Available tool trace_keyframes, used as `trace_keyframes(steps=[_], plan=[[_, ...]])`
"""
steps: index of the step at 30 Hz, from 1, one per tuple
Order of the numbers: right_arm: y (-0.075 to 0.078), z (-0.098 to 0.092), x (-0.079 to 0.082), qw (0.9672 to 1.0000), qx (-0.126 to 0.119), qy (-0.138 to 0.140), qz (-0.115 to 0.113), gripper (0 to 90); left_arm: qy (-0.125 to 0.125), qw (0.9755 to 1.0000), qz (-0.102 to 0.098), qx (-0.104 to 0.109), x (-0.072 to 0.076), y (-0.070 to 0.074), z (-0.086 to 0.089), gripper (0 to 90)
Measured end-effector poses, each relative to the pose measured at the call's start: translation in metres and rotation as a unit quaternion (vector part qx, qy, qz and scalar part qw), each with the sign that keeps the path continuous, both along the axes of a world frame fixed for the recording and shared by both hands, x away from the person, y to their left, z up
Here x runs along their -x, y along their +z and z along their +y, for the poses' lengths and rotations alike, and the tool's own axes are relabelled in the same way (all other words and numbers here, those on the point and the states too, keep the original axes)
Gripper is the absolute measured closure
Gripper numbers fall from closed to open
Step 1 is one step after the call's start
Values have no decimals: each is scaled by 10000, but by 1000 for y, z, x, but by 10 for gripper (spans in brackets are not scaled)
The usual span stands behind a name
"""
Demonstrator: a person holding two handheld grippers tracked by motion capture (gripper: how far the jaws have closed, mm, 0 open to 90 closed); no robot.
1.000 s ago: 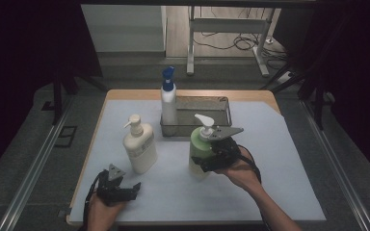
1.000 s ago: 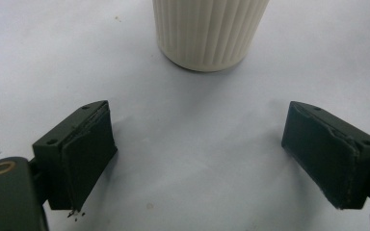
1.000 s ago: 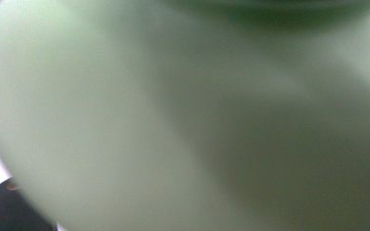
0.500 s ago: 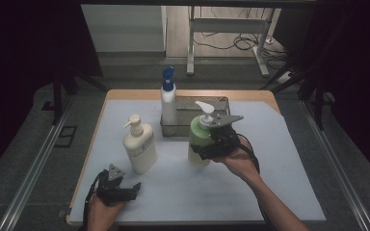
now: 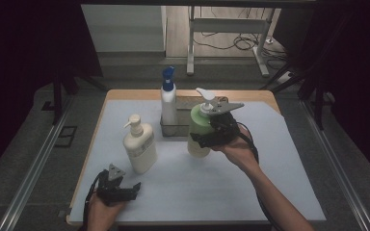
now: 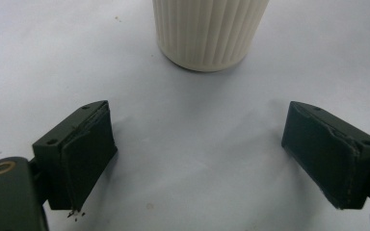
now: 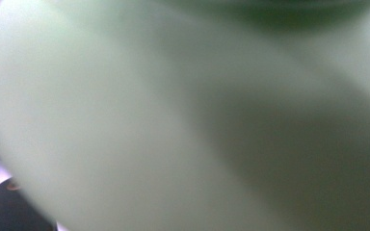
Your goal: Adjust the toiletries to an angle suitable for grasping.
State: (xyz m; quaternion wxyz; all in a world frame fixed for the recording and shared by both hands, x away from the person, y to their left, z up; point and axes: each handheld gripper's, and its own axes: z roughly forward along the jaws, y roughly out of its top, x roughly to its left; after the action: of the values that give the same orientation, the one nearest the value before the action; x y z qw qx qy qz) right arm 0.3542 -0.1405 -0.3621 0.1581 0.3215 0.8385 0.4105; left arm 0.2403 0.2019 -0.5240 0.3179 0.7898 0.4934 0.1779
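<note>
The right gripper (image 5: 207, 139) pinches the green pump bottle (image 5: 198, 129) in its jaws, lifted beside the wire basket (image 5: 179, 130), while the left gripper (image 5: 136, 186) rests on the worktop (image 5: 270, 144) with jaws spread, near the cream pump bottle (image 5: 139, 146).

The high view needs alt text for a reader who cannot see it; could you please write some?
The right tongs grip a pale green pump bottle beside a metal wire basket holding a white spray bottle with a blue nozzle. A cream pump bottle stands on the white table mat, with the left tongs open near the front edge.
</note>
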Motion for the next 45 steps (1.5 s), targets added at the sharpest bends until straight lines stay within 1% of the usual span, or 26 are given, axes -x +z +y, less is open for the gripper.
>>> trace_keyframes(steps=[3,11,18,22,24,27,41,45], plan=[[4,1,-4,10000,-11,-27,-41,123,0,10000,0,2,0,0,0,107],[13,5,-14,9999,-11,-146,-45,123,1,10000,-1,-3,0,0,0,107],[19,9,-24,9997,48,-210,-111,123,-4,10000,-1,-11,0,0,0,107],[23,11,-30,9995,0,-272,-138,123,0,10000,-3,-5,0,0,0,107],[24,12,-32,9995,-5,-294,-134,123,-1,10000,0,-5,0,0,0,107],[26,14,-37,9992,13,-357,-184,123,2,10000,-3,-2,0,0,0,107],[25,20,-63,9976,-40,-640,-250,124,-1,10000,3,-3,0,0,0,107],[25,23,-71,9972,6,-701,-257,124,-1,10000,1,-3,0,0,0,107]])
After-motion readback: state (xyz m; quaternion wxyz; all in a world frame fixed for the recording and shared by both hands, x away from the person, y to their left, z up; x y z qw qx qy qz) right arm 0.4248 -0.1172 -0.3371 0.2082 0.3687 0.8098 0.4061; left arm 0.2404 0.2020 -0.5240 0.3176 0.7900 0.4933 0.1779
